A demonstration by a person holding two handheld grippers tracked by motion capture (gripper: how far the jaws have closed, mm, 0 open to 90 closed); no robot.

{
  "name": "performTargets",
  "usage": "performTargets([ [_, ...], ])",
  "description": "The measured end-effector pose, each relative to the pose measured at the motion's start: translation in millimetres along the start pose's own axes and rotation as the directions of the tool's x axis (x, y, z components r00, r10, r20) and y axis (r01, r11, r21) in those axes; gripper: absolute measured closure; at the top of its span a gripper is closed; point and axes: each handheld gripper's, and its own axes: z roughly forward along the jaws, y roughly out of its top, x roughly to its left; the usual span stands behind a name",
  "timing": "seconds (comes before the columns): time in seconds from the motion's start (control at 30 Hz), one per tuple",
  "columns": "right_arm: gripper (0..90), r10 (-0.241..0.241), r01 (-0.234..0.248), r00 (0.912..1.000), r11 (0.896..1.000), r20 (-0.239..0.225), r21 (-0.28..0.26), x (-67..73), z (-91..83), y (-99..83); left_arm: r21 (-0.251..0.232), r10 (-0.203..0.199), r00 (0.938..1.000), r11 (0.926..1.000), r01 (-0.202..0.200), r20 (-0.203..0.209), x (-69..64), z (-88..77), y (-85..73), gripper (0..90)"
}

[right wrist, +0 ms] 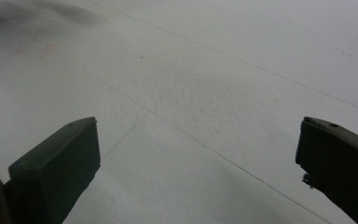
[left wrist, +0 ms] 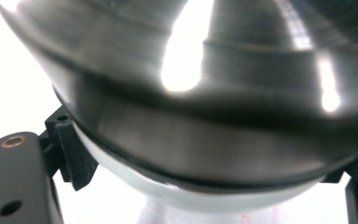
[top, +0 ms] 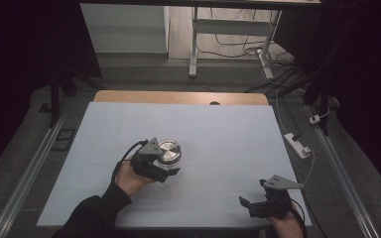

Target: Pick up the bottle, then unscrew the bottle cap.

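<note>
Gripping a round, shiny metal lid [top: 169, 151] by its rim, the left gripper [top: 164, 166] has its jaws closed on it above the middle of the white surface [top: 228, 148]; in the left gripper view the lid [left wrist: 214, 93] looms close. The right gripper [top: 250, 206] rests near the surface's near right corner, jaws wide apart with nothing between them.

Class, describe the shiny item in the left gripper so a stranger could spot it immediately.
Start at the white table sheet. Left of its middle, the left gripper is shut on a round, polished metal lid. Nothing else on the sheet is shiny or circular.
</note>
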Motion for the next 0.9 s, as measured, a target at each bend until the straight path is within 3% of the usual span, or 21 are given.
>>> performTargets([
  [0.27, 0.0, 0.006, -0.006, 1.0000, 1.000, -0.001, -0.005, -0.4, -0.5, -0.2, -0.009, 0.010, 0.9978, 0.9999, -0.010, 0.066, -15.3, -0.1, 2.1, 15.5],
  [0.57, 0.0, 0.006, -0.006, 1.0000, 1.000, -0.006, -0.007, -0.8, -0.8, -0.3, -0.007, 0.026, 0.9967, 0.9996, -0.026, 0.076, -23.8, 0.7, 3.7, 15.5],
  [0.9, 0.0, 0.019, -0.020, 0.9997, 0.999, -0.016, -0.033, -1.9, -3.3, 0.4, -0.003, 0.030, 0.9964, 0.9996, -0.030, 0.079, -24.8, 1.9, 3.5, 15.5],
])
